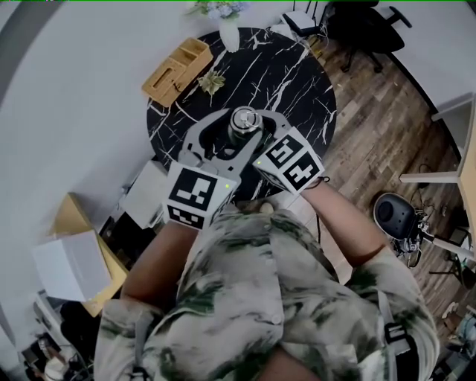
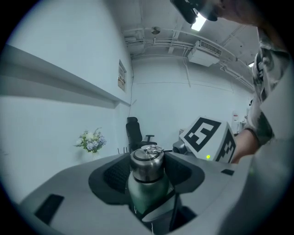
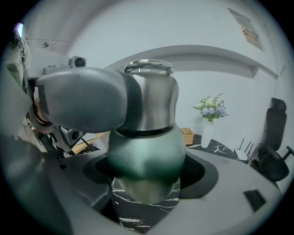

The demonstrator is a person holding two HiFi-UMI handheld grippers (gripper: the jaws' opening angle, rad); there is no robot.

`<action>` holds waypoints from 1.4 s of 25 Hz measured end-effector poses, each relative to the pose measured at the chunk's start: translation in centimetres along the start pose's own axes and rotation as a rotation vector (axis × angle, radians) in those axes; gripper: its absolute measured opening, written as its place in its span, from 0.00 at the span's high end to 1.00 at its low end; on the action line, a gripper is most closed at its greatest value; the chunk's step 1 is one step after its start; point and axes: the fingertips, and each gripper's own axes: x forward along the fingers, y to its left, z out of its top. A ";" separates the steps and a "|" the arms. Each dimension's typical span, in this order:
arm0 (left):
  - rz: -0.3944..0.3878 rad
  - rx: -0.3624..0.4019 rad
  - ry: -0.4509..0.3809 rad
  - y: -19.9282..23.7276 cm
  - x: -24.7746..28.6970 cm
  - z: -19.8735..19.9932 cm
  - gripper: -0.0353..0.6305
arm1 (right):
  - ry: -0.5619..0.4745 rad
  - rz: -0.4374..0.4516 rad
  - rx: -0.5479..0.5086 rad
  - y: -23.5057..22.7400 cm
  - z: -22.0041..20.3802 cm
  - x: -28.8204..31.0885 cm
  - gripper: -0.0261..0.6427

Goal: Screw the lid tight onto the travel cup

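Observation:
The travel cup (image 1: 244,123), with a green body (image 3: 147,156) and a steel lid (image 2: 147,163) that bears a wire ring, is held upright above the black marble table (image 1: 297,82). My right gripper (image 3: 149,172) is shut on the green body; the cup's bare bottom hangs over the marble. Around the lid, my left gripper (image 2: 147,172) has a pad on either side, and I read it as open, with no clear press on the steel. In the right gripper view one grey finger (image 3: 82,98) of the left gripper sits beside the lid. In the head view both marker cubes lie near my chest.
A wooden organiser box (image 1: 178,71), a small plant (image 1: 212,80) and a white vase of flowers (image 1: 229,30) stand on the table's far side. A black office chair (image 1: 364,22) is beyond it on the wood floor. White boxes (image 1: 71,264) sit low at the left.

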 end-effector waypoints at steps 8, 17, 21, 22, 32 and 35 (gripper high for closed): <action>-0.135 0.046 -0.052 -1.3 -1.1 0.7 0.58 | -0.016 0.066 -0.023 1.5 0.3 -1.1 0.37; -0.504 0.052 -0.104 -2.0 -2.2 1.2 0.58 | -0.026 0.211 -0.053 3.2 0.7 -2.2 0.37; -0.631 0.049 -0.094 -2.2 -2.4 1.4 0.58 | -0.021 0.250 -0.054 3.6 0.8 -2.4 0.37; -0.637 0.051 -0.092 -2.2 -2.4 1.4 0.58 | -0.019 0.249 -0.053 3.5 0.8 -2.4 0.37; -0.264 -0.013 -0.067 -0.2 -0.2 0.7 0.53 | -0.009 0.143 0.008 0.6 0.5 -1.3 0.37; -0.124 -0.020 -0.057 0.3 0.3 0.4 0.53 | -0.008 0.123 0.023 0.2 0.7 -0.9 0.37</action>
